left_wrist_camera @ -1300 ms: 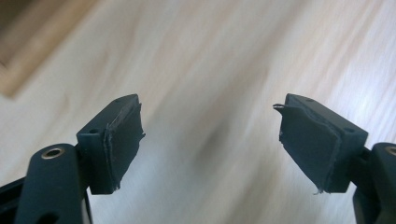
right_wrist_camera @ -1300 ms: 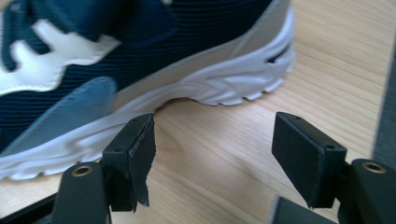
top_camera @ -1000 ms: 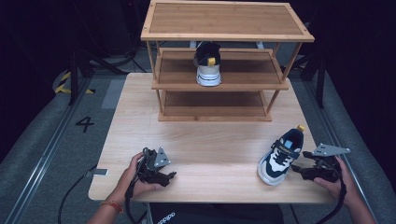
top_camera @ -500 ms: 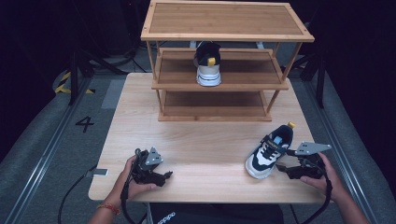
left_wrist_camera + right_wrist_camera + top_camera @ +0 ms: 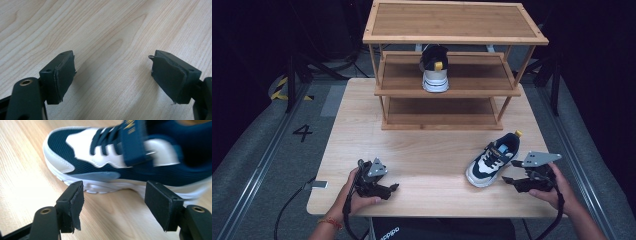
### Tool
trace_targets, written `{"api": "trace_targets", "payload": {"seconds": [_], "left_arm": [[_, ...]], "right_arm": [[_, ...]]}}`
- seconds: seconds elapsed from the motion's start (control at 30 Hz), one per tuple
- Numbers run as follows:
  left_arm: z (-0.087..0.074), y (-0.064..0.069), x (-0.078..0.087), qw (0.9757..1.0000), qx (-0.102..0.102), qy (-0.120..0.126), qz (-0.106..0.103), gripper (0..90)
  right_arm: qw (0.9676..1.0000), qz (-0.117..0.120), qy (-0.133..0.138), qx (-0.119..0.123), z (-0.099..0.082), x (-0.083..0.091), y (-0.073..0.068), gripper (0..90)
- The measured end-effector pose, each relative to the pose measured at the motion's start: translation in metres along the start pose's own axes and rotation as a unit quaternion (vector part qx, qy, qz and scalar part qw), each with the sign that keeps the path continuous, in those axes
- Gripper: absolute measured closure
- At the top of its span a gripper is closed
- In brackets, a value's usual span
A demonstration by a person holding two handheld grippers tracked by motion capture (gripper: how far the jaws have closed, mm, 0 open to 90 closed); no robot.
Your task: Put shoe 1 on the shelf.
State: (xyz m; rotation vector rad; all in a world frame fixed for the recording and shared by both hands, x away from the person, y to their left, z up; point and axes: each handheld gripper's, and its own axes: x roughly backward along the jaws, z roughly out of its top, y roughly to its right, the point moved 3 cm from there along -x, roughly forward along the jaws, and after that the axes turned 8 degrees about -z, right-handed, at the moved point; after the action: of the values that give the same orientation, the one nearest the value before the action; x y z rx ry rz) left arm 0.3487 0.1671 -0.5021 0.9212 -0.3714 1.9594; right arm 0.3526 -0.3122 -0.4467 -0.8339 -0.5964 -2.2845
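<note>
Two shoes, one (image 5: pixel 491 160) near table (image 5: pixel 422 150) edge, right hand-held gripper (image 5: pixel 511 181) beside it

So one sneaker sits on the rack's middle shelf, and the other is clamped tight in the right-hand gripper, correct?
Not quite. The right gripper is not clamped on the second sneaker: the right gripper view shows its jaws apart, just short of the sole. That shoe lies on the table. The other sneaker does sit on the rack's middle shelf.

A light wooden tabletop (image 5: pixel 422 150) is seen, on which a three-tier wooden shoe rack (image 5: pixel 452 35) is stood at the far side. A navy-and-white sneaker (image 5: pixel 492 159) is laid near its right front; another sneaker (image 5: pixel 434 70) is kept on the rack's middle shelf.
</note>
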Motion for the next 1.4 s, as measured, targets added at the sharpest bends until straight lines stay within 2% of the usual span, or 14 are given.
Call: {"api": "trace_targets", "payload": {"seconds": [0.13, 0.33, 0.4, 0.43, 0.47, 0.53, 0.6, 0.67, 0.8, 0.9, 1.03, 1.23, 1.33, 1.4], "left_arm": [[-0.001, -0.001, -0.002, 0.9999, 0.004, 0.009, -0.004, 18.5], [-0.001, 0.0, -0.002, 0.9999, 0.007, 0.009, 0.0, 17.8], [-0.001, 0.0, -0.002, 0.9999, 0.007, 0.009, 0.0, 17.7], [-0.001, 0.0, -0.002, 0.9999, 0.008, 0.009, 0.0, 17.7], [-0.001, 0.0, -0.002, 0.9999, 0.008, 0.009, 0.0, 17.6], [-0.001, 0.0, -0.002, 0.9999, 0.008, 0.009, 0.0, 17.6], [-0.001, 0.0, -0.002, 0.9999, 0.008, 0.009, 0.0, 17.6], [-0.001, 0.0, -0.002, 0.9999, 0.008, 0.009, 0.0, 17.5], [-0.001, 0.0, -0.002, 0.9999, 0.008, 0.008, 0.0, 17.5], [0.0, 0.0, -0.003, 0.9999, 0.009, 0.008, -0.001, 17.4], [0.001, 0.001, -0.004, 0.9999, 0.007, 0.009, -0.003, 17.3], [0.001, 0.001, -0.004, 0.9999, 0.007, 0.009, -0.003, 17.3], [0.001, 0.002, -0.005, 0.9999, 0.01, 0.011, -0.005, 17.5], [0.001, 0.002, -0.004, 0.9999, 0.008, 0.01, -0.005, 17.6]], "right_arm": [[0.999, -0.033, 0.012, -0.027, 0.015, 0.021, 0.025, 35.9], [0.9968, -0.075, 0.006, -0.026, 0.042, 0.023, 0.056, 39.7], [0.9974, -0.068, 0.003, -0.023, 0.05, 0.02, 0.062, 40.1], [0.997, -0.074, -0.001, -0.022, 0.055, 0.017, 0.066, 40.9], [0.9964, -0.081, -0.005, -0.024, 0.059, 0.014, 0.069, 43.0], [0.9966, -0.073, -0.013, -0.036, 0.065, 0.007, 0.075, 44.6], [0.996, -0.075, -0.027, -0.041, 0.068, -0.001, 0.078, 47.5], [0.996, -0.073, -0.04, -0.034, 0.069, -0.008, 0.079, 49.5], [0.9935, -0.082, -0.07, -0.036, 0.067, -0.019, 0.08, 61.3], [0.9921, -0.093, -0.075, -0.039, 0.065, -0.02, 0.082, 68.3], [0.9921, -0.085, -0.085, -0.036, 0.065, -0.017, 0.08, 74.7], [0.9889, -0.094, -0.109, -0.039, 0.064, -0.012, 0.077, 75.6], [0.9873, -0.091, -0.121, -0.048, 0.064, -0.007, 0.076, 74.9], [0.9863, -0.082, -0.135, -0.049, 0.063, -0.003, 0.073, 70.9]]}}
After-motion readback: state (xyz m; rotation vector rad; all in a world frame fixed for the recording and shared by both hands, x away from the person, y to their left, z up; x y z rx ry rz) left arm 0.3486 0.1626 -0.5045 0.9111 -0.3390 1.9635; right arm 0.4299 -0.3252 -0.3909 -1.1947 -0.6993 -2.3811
